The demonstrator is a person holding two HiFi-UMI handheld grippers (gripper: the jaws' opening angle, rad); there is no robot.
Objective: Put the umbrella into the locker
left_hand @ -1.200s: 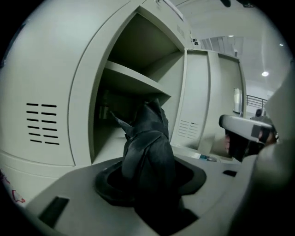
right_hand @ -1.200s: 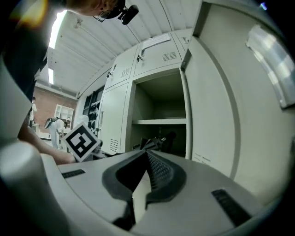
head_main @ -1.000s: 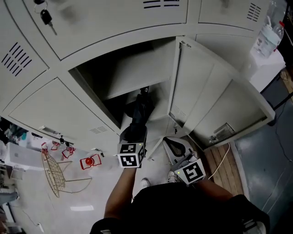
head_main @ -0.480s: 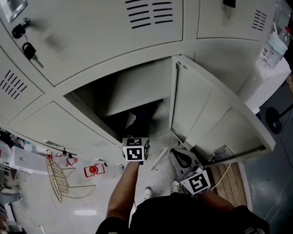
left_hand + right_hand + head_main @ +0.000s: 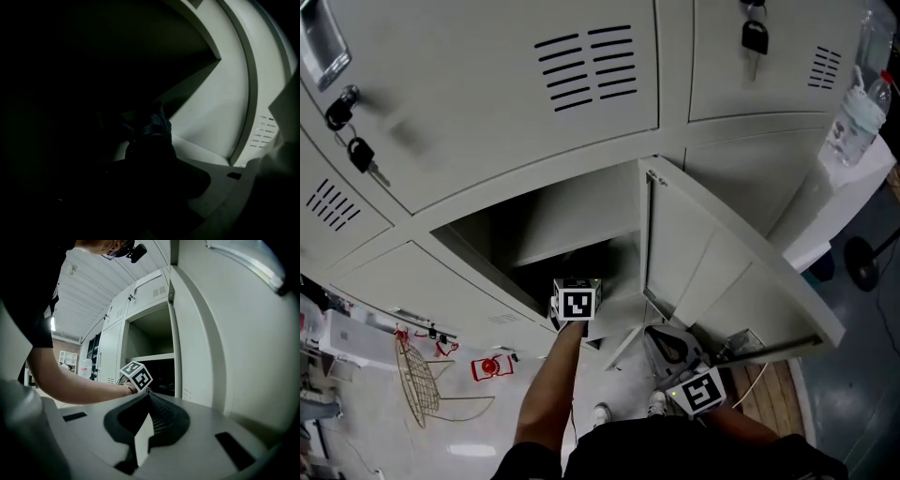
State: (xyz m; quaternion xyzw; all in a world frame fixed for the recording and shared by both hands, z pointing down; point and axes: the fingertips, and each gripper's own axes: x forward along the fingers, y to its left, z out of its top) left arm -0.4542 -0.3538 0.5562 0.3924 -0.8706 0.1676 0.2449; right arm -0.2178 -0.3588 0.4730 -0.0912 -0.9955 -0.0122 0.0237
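Observation:
The locker (image 5: 553, 225) stands with its lower compartment open and its door (image 5: 722, 272) swung out to the right. My left gripper (image 5: 578, 298) reaches into the mouth of that compartment; only its marker cube shows in the head view. In the dark left gripper view the folded black umbrella (image 5: 151, 140) lies between the jaws, pointing into the compartment, and the left gripper (image 5: 150, 159) appears shut on it. My right gripper (image 5: 666, 339) hangs low in front of the door with nothing in it. In its own view the right gripper (image 5: 149, 394) has its fingertips together.
Keys (image 5: 358, 150) hang from the locker door at upper left, and another key (image 5: 755, 36) from one at the top. A water bottle (image 5: 858, 103) stands on a white ledge at right. A wire frame (image 5: 417, 380) and a red item (image 5: 487, 366) lie on the floor at left.
My left gripper has pushed forward into the compartment with the umbrella, which now sits deeper in the shadow. The right gripper has hardly shifted.

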